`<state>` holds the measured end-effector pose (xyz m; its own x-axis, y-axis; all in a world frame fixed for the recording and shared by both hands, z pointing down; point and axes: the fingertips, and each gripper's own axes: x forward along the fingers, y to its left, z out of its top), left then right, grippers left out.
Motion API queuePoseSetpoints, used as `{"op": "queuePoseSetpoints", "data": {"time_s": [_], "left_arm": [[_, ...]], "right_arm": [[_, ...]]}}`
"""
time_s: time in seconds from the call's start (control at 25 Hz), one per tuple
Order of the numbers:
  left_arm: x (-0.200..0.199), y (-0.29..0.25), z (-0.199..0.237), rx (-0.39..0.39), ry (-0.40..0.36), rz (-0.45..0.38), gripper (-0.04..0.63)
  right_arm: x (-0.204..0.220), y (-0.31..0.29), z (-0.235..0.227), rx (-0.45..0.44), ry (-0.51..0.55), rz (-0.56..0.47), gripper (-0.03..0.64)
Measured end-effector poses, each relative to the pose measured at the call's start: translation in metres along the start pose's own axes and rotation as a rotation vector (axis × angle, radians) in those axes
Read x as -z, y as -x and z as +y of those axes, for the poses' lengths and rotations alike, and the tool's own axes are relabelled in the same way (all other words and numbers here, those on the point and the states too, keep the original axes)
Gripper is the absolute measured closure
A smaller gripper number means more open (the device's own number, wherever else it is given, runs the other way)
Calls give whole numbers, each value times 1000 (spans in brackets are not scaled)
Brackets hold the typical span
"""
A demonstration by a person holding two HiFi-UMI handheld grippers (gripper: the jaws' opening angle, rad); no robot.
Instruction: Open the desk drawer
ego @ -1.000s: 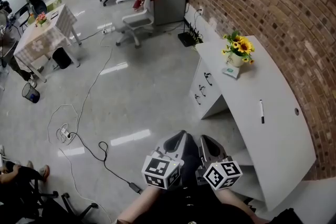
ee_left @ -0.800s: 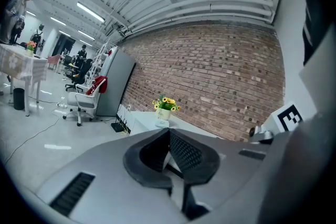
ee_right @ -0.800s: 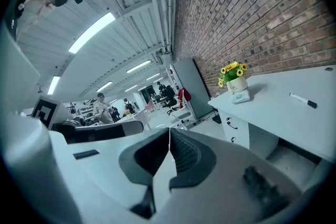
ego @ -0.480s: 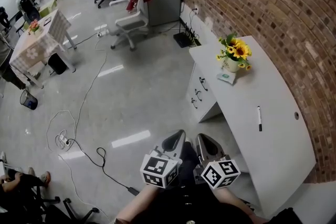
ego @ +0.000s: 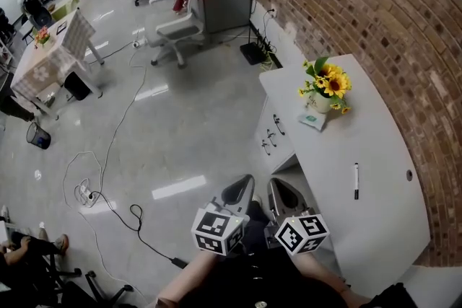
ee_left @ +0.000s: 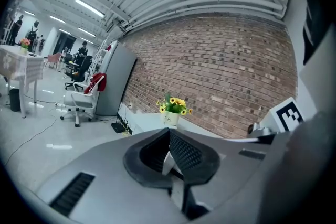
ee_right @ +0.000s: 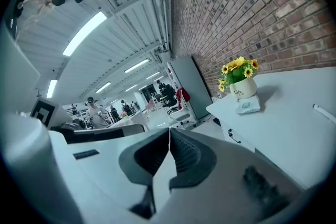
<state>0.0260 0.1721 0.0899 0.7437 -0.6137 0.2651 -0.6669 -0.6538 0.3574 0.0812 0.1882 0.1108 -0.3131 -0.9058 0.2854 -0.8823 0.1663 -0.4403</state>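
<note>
Head view: left gripper (ego: 240, 192) and right gripper (ego: 283, 192) sat side by side, near the white desk (ego: 375, 205) but clear of it. The drawer stack (ego: 271, 135) was shut, under the desk's far end by the flower pot (ego: 323, 90). Left gripper view: jaws together, nothing between. Right gripper view: jaws closed, empty, drawer handles ahead to the right.

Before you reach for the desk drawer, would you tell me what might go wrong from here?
The left tongs and the right tongs are both shut; unless opened first, they would likely knock the drawer handles rather than take one. These are small and close together, so the wrong drawer might get pulled. A hard tug could shake the flower pot on the desk above them.
</note>
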Motion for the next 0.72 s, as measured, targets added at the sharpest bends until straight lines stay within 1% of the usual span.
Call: {"op": "queuePoseSetpoints", "data": {"time_s": [0.32, 0.52, 0.72], "left_arm": [[-19, -43, 15, 0, -9, 1, 588], [-25, -62, 23, -7, -11, -4, 587], [-25, -76, 40, -26, -33, 14, 588]], "right_arm": [[-32, -39, -28, -6, 14, -18, 603], [-45, -56, -42, -7, 21, -31, 603], [-51, -76, -53, 12, 30, -41, 603]]}}
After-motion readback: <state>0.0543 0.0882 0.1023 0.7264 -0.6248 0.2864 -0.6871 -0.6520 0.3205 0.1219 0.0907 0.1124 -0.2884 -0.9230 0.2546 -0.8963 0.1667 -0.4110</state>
